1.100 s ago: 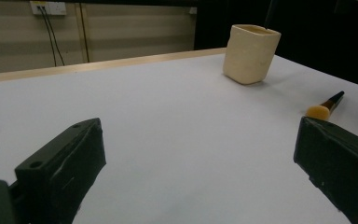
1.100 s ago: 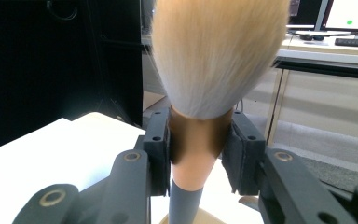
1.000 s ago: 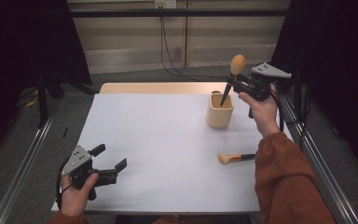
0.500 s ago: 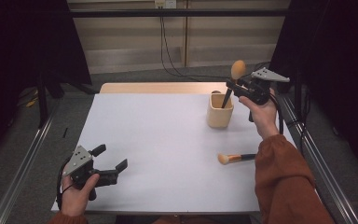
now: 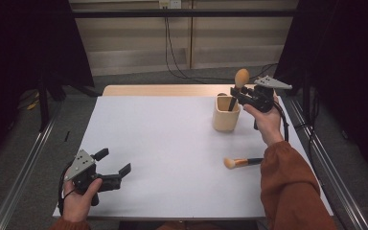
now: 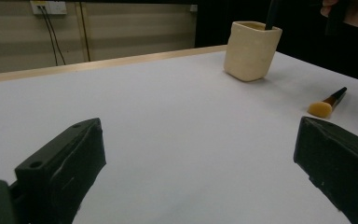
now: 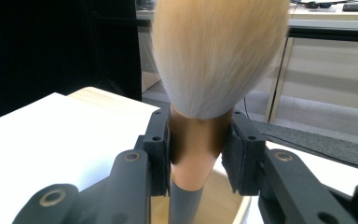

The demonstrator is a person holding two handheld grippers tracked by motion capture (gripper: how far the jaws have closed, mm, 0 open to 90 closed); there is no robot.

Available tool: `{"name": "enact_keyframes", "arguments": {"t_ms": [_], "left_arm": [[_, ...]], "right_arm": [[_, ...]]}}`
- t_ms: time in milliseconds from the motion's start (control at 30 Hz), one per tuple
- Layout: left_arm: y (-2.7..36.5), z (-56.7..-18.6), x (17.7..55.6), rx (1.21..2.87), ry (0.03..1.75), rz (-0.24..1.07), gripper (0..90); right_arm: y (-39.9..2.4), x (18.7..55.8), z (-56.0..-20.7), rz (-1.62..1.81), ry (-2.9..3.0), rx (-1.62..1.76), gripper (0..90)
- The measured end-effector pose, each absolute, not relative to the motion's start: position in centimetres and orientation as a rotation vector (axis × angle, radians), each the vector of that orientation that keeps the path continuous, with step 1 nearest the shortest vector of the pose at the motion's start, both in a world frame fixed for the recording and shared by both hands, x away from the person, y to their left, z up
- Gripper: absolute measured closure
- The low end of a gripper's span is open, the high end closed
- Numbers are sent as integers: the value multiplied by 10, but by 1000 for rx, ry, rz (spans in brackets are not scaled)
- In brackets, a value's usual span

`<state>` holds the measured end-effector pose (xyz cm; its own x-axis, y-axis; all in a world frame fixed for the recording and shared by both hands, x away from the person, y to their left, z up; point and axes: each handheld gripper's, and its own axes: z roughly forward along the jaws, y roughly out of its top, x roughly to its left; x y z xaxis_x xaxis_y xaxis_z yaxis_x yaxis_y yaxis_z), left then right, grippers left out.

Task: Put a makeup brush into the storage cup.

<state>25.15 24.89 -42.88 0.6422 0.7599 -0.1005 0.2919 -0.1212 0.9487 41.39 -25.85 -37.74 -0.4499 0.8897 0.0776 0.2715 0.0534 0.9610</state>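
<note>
right gripper (image 5: 242, 94) is clamped on a makeup brush (image 5: 239, 84), jaws pinching the copper-brown ferrule just under the bristle head; the right gripper view shows both pads tight against it (image 7: 198, 140). brush is roughly upright, slightly tilted, bristles up, dark handle pointing down into the beige cup (image 5: 226, 115) at the far right of the white table (image 5: 172, 143). can't tell from these views whether the handle tip touches the cup floor or hangs free.

left gripper (image 5: 117, 172) sits at the near left corner of the table, jaws spread wide, nothing between them. well apart from everything else.

second brush (image 5: 242, 162) lies flat on the table near the right forearm, bristles toward the left, handle toward the sleeve. also seen in the left gripper view (image 6: 327, 103).

handling guess:
- brush is light, no load issue
- handle and ferrule are stiff, bristles soft and will splay or deform if squeezed
- ferrule is the right grip point: rigid, but tapered and probably smooth, so it could slide in the pads
- for the flat one, take the handle or ferrule, not the head; low profile against the table, so jaws need to come down close to the surface
- cup looks light, likely tips if the handle drags on its rim
</note>
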Motion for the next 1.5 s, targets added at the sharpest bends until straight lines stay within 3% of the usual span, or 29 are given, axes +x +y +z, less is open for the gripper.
{"name": "enact_keyframes", "arguments": {"t_ms": [1500], "left_arm": [[248,-431,252,1715,871,496,20]], "right_arm": [[-264,415,-422,1366,1826,1250,648]]}}
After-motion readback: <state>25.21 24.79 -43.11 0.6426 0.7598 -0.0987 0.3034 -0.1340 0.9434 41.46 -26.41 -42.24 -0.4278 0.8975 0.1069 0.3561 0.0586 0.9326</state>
